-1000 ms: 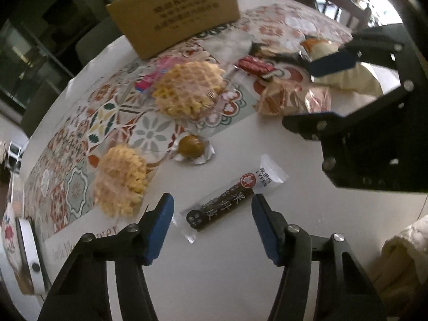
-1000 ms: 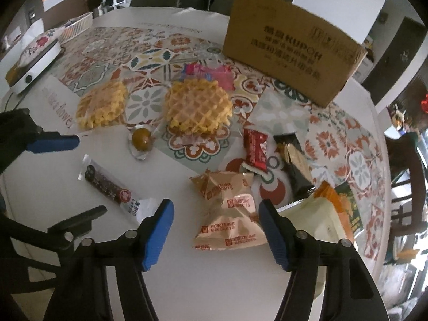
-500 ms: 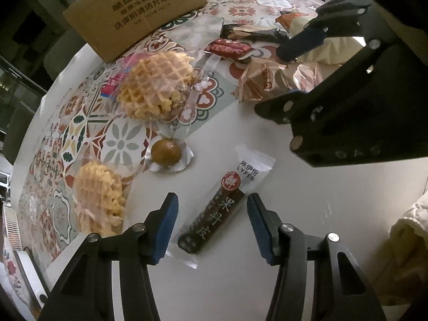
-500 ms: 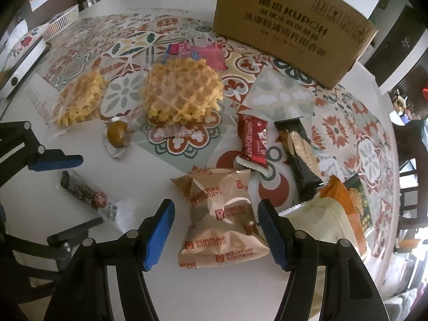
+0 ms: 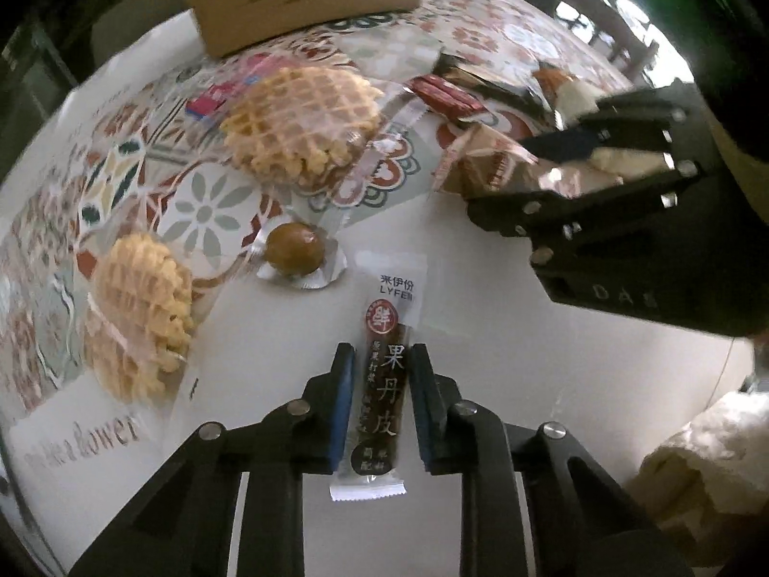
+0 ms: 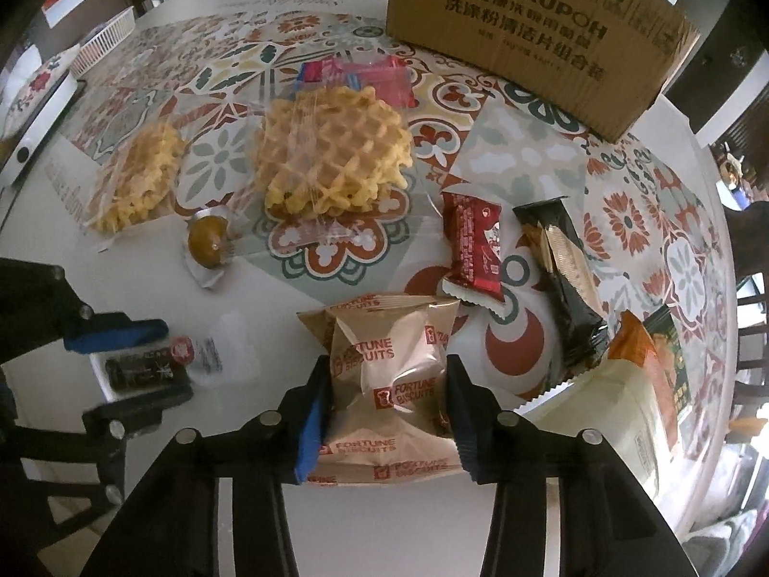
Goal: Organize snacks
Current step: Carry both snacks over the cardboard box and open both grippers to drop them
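Note:
My left gripper (image 5: pixel 382 360) is shut on a dark fruit-leather bar (image 5: pixel 389 365) that lies on the white table; it also shows in the right wrist view (image 6: pixel 154 365). My right gripper (image 6: pixel 387 380) is shut on a tan Fortune Biscuits bag (image 6: pixel 389 380), its pads pressing both sides; the bag shows in the left wrist view (image 5: pixel 500 163). Two wrapped waffles (image 6: pixel 336 144) (image 6: pixel 139 173), a wrapped brown ball (image 6: pixel 206 240), a red snack pack (image 6: pixel 473 245) and a black bar (image 6: pixel 562 274) lie on the patterned mat.
A cardboard box (image 6: pixel 538 38) stands at the back of the table. A pink packet (image 6: pixel 370 77) lies behind the big waffle. A cream and orange bag (image 6: pixel 634 384) sits at the right. A white basket (image 6: pixel 103 43) is far left.
Both grippers moved forward and closed: the left onto the fruit-leather bar, the right onto the Fortune Biscuits bag. Both were open before.

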